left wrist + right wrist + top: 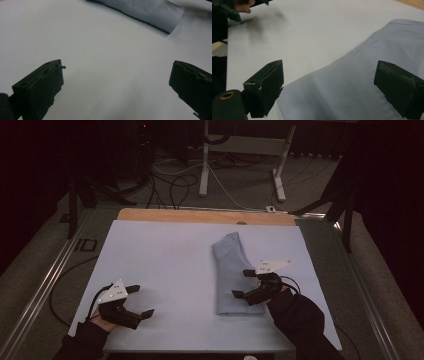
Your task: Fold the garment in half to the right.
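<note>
Blue sheet (165, 265); folded cloth (235, 275) lies flat.

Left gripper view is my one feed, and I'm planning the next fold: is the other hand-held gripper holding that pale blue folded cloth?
Observer: No. In the high view the right hand-held gripper hovers over the pale blue folded cloth with its jaws open and nothing between them.
Operator: Over which part of it?
Observer: The near right part, close to the person's edge of the light blue table cover.
Operator: How is the cloth lying?
Observer: As a long folded strip running away from the person, right of the table's middle.
Operator: And my gripper?
Observer: The left hand-held gripper is open at the near left corner, apart from the cloth.
</note>
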